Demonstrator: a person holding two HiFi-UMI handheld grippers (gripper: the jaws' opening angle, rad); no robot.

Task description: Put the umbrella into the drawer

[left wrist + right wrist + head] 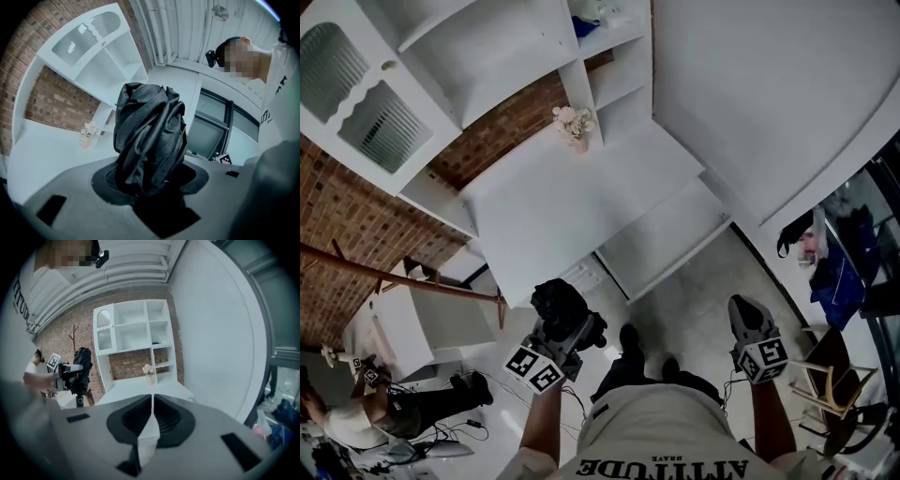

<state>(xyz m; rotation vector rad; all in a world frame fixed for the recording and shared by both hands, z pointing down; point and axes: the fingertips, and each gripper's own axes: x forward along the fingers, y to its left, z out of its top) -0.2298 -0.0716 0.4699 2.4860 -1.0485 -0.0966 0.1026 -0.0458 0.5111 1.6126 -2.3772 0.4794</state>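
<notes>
Black, crumpled fabric fills the left gripper view: the folded umbrella (149, 140) stands up from between the jaws of the left gripper (150, 185), which sit wide apart and clamp its bundled canopy. Only the right gripper view shows the umbrella (82, 364) from the side, with a short dark handle hanging below the grip, held in the air. The right gripper (153, 401) has its ribbed grey jaws pressed together with nothing between them. The head view alone takes in both at once: the left gripper (572, 328) and right gripper (748, 314) hang over the pale floor (703, 291), the umbrella (562, 302) near the front edge of the smooth white desk (553, 206). A lower white panel (666, 244) juts out at the desk's front right corner (an open drawer or a fixed step, I cannot tell). A small vase (575, 127) of pale flowers stands at the desk's back edge. Above it rises a white shelf unit (133, 326); one open cubby holds something blue (157, 342), and its left door (356, 94) has ribbed panes with a scalloped top. Red-brown brick wall (347, 225) shows behind.
</notes>
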